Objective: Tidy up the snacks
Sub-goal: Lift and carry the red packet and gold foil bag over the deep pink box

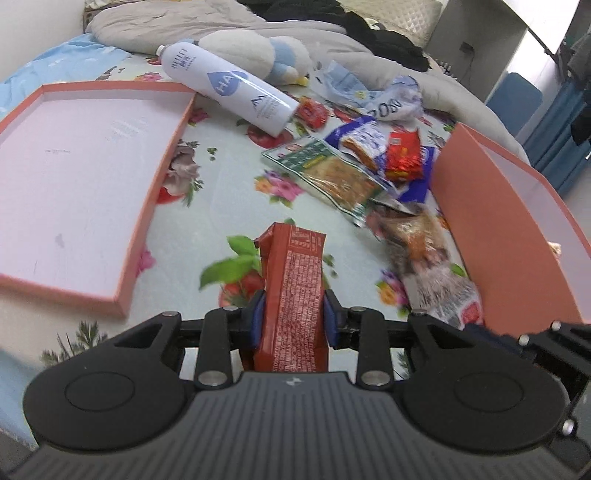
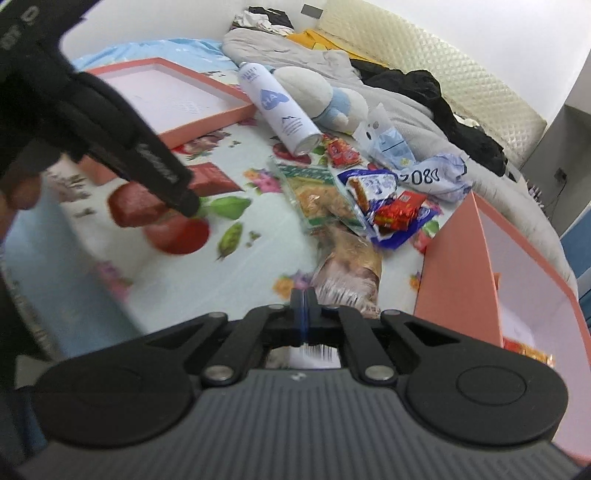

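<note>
Floral bedsheet, rumpled grey duvet behind

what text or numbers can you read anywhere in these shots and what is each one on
"HA": in the blue heart on the white spray bottle; the print above and below it is too small to read.
"080": on the crumpled white and blue wrapper; more may be hidden in the folds.
Red snack pack held in the left tool: dense fine print, unreadable.
Green cracker pack and the other snack wrappers: lettering too blurred.
</note>
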A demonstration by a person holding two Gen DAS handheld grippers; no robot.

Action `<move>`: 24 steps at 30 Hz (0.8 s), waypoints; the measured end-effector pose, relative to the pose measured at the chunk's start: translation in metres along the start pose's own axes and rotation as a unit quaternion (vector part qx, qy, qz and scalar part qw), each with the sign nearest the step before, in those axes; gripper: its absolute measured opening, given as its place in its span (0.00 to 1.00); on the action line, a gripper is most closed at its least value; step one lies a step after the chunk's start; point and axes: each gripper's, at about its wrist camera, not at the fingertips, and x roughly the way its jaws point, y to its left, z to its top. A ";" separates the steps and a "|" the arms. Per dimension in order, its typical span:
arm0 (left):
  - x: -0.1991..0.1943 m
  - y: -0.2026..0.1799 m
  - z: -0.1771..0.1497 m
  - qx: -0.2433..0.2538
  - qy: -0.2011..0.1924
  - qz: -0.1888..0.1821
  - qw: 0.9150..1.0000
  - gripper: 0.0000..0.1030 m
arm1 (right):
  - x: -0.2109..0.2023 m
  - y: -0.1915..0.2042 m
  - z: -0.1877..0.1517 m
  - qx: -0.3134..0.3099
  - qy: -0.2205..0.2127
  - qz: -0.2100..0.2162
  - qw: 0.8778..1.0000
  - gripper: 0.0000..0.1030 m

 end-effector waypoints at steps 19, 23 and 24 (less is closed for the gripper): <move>-0.011 -0.015 -0.022 -0.002 0.002 0.001 1.000 0.35 | 0.017 -0.047 0.014 0.156 -0.040 0.014 0.987 0.57; -0.014 -0.013 -0.023 -0.006 0.002 0.004 1.000 0.35 | 0.050 -0.049 0.023 0.148 -0.017 0.019 0.989 0.73; -0.014 -0.012 -0.023 -0.007 0.003 0.004 1.000 0.35 | 0.057 -0.050 0.025 0.147 -0.011 0.011 0.989 0.78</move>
